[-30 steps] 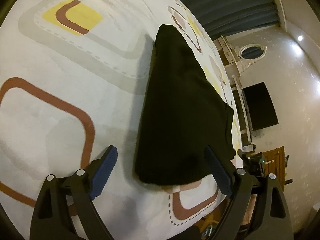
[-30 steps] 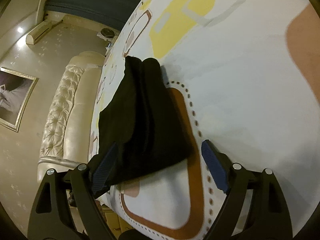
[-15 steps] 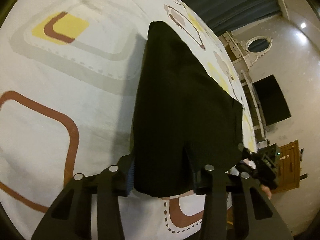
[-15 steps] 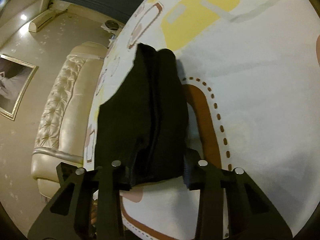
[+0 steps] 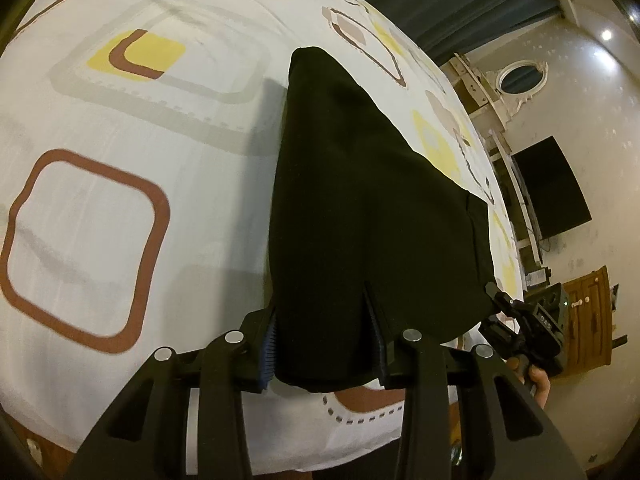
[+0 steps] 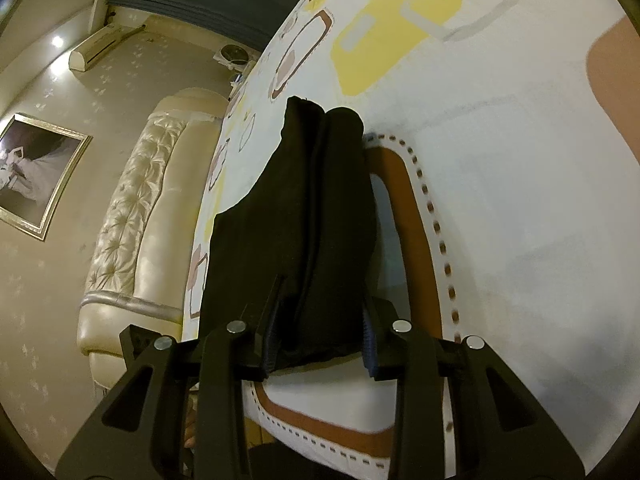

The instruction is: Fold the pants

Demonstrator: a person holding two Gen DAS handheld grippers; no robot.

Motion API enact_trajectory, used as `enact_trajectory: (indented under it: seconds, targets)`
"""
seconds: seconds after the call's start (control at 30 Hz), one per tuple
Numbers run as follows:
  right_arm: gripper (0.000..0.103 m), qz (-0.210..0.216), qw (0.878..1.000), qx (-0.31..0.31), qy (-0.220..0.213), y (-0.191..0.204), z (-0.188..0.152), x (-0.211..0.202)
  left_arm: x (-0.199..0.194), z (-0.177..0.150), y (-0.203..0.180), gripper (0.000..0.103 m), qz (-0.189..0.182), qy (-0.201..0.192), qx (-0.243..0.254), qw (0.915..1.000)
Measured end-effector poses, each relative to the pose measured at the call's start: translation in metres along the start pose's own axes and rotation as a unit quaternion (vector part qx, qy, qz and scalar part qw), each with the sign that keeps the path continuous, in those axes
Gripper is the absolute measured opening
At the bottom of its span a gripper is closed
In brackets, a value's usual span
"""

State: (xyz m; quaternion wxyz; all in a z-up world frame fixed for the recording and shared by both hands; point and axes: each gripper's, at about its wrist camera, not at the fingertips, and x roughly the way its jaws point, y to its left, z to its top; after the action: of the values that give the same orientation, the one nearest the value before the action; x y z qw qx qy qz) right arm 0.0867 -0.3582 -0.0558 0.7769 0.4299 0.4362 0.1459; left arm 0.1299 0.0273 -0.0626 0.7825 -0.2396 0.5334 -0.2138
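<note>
Across the bed (image 5: 120, 208), on its white sheet with brown and yellow squares, lie the black pants (image 5: 360, 200), folded lengthwise and running away from both cameras. Left gripper (image 5: 324, 344) has its fingers closing on the near edge of the cloth, which fills the gap between the blue pads. Right gripper (image 6: 320, 340) has its fingers clamped on its own bunched corner of the same edge. Only the left view shows the dark screen (image 5: 548, 188), the oval mirror (image 5: 520, 80) and the other tool's hand (image 5: 540, 384). Only the right view shows the quilted headboard (image 6: 136, 208) and framed picture (image 6: 36, 176).
</note>
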Motion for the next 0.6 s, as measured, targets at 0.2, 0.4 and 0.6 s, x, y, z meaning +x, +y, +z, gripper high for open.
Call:
enact_trajectory:
  seconds: [0.2, 0.4, 0.6]
  targets:
    - [0.032, 0.000, 1.000, 0.006, 0.004, -0.010, -0.011, -0.002, 0.001, -0.006, -0.005, 0.038, 0.006, -0.002, 0.011, 0.9999]
    - [0.032, 0.001, 1.000, 0.013, 0.002, -0.016, -0.013, 0.002, 0.004, -0.006, -0.002, 0.038, 0.004, -0.004, 0.015, 0.9999]
    - [0.032, 0.000, 1.000, 0.011, 0.002, -0.017, -0.014, 0.002, 0.002, -0.009, -0.003, 0.038, 0.005, -0.007, 0.014, 0.9999]
